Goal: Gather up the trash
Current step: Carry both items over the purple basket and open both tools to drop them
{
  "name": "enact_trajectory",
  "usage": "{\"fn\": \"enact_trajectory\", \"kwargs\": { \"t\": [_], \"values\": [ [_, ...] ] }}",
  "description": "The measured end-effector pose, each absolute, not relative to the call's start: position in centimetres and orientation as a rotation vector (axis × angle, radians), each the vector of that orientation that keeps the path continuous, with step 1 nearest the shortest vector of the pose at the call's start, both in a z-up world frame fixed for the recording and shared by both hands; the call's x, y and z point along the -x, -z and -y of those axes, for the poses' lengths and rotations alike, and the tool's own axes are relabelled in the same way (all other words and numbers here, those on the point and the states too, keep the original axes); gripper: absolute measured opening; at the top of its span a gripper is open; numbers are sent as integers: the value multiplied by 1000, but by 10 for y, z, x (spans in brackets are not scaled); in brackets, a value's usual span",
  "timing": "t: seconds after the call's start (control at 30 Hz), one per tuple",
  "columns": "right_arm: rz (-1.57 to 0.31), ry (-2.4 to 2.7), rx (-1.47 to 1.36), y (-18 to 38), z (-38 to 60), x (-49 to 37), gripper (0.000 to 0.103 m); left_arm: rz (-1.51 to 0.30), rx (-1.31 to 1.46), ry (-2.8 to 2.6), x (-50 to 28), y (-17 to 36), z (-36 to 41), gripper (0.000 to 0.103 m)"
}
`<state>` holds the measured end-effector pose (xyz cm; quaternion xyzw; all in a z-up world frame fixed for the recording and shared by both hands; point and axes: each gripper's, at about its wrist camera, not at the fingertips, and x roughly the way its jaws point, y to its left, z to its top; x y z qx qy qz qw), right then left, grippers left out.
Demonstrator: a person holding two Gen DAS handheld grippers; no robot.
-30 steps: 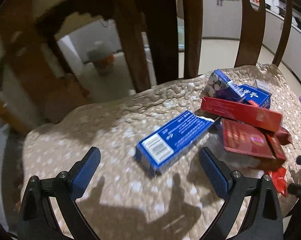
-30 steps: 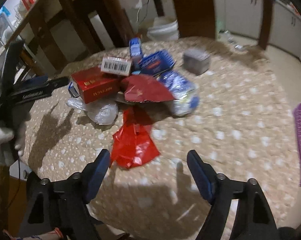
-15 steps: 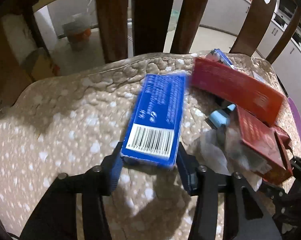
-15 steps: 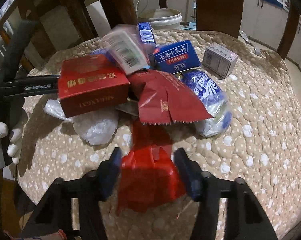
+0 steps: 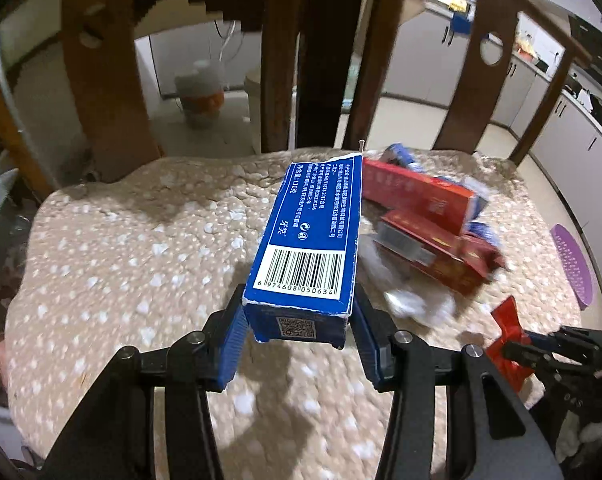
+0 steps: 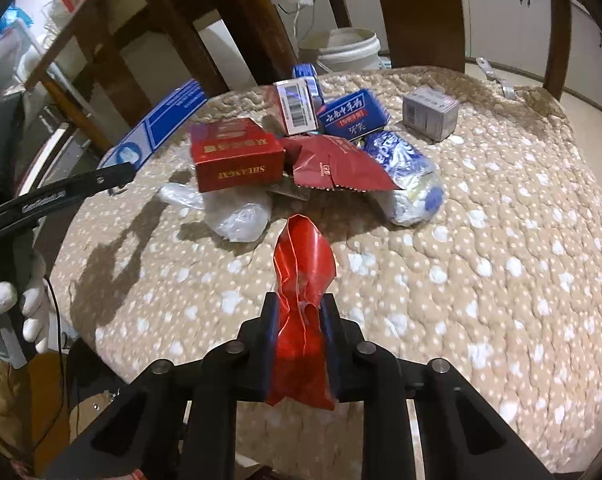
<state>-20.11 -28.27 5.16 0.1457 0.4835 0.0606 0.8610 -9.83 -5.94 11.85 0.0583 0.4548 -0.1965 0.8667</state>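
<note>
Both picks are made: the left tongs (image 5: 299,334) clamp the blue box (image 5: 311,240), the right tongs (image 6: 299,330) pinch the red wrapper (image 6: 303,280), both just above the cushion (image 6: 481,260). The next move is probably carrying both to a bin, which is not clearly in view; more litter lies at the cushion's far side.

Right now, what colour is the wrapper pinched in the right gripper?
Shiny red wrapper, clearest in the right wrist view.

Purple mat (image 5: 572,264) cut by the frame edge, red boxes (image 5: 433,224) motion-blurred — small grey box (image 6: 431,112) print unreadable.
</note>
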Motion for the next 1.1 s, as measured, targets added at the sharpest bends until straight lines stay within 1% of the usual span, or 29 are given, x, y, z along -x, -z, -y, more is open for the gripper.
{"fn": "enact_trajectory", "kwargs": {
  "t": [0.23, 0.4, 0.77, 0.97, 1.1],
  "values": [
    [-938, -101, -339, -66, 322, 227, 21, -895, -135, 453, 143, -151, 86, 48],
    [-865, -12, -390, -78, 367, 251, 21, -863, -173, 521, 163, -162, 130, 48],
    [-710, 324, -441, -91, 519, 297, 21, -863, -241, 769, 190, -164, 276, 48],
    [-653, 428, -593, -76, 591, 317, 21, -875, -273, 898, 203, -158, 366, 48],
    [-643, 458, -659, -65, 612, 328, 21, -897, -299, 971, 212, -147, 416, 48]
  ]
}}
